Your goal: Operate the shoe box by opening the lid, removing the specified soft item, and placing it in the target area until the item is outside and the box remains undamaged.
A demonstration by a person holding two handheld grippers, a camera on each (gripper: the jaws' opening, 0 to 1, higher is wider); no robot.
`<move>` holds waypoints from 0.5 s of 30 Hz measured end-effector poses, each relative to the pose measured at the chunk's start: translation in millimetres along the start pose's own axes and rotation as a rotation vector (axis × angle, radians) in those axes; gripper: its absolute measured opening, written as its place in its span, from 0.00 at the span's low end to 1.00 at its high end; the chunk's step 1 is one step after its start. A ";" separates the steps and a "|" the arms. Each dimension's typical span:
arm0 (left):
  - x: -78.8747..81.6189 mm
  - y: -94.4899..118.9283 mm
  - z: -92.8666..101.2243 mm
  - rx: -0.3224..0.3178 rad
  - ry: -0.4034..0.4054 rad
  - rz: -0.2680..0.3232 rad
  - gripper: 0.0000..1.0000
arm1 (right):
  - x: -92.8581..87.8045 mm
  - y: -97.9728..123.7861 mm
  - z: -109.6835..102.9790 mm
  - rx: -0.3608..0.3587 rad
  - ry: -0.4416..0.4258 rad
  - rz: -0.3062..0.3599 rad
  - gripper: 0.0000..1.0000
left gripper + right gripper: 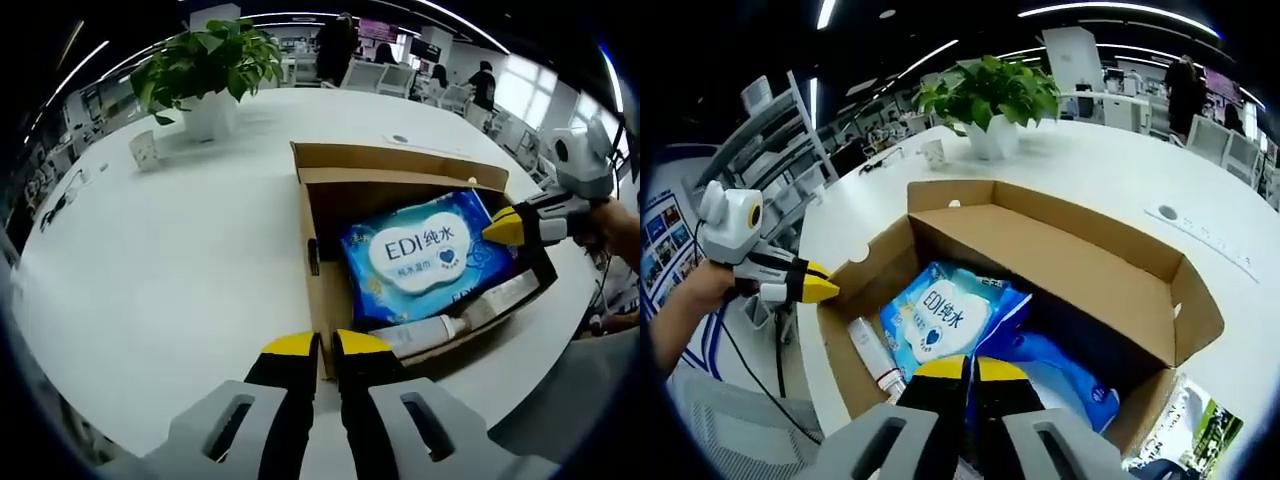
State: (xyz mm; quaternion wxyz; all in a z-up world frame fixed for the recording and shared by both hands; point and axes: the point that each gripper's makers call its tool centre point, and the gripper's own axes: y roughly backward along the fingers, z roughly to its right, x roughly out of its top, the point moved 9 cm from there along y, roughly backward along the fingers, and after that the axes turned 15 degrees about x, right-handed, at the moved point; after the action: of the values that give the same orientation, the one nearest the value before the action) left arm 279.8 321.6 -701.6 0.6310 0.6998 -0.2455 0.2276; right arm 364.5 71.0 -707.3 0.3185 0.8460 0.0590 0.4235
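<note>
The brown shoe box stands open on a white table, its lid folded back. Inside lies a blue wipes pack labelled EDI, with a white tube beside it. In the left gripper view my left gripper is shut at the box's near corner; it appears again as the left gripper just outside that corner. My right gripper is shut at the pack's edge, which creases upward toward the tips. Reaching over the box's right side, the right gripper meets the pack there.
A potted plant and a small white cup stand on the table beyond the box. A printed sheet lies by the box. Desks, chairs and people fill the background.
</note>
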 end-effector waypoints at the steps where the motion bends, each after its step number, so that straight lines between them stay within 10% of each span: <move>1: 0.0 -0.1 0.0 0.000 -0.003 -0.001 0.05 | -0.5 2.8 0.6 -0.002 -0.001 0.006 0.00; 15: 6.9 4.0 1.3 0.026 -0.078 -0.009 0.05 | -4.5 21.6 0.3 -0.006 -0.015 0.046 0.00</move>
State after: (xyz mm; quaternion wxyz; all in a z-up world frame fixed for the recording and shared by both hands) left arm 282.6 319.6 -694.3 0.6129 0.7173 -0.2640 0.2004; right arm 358.2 52.1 -697.8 0.3115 0.8494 0.0359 0.4244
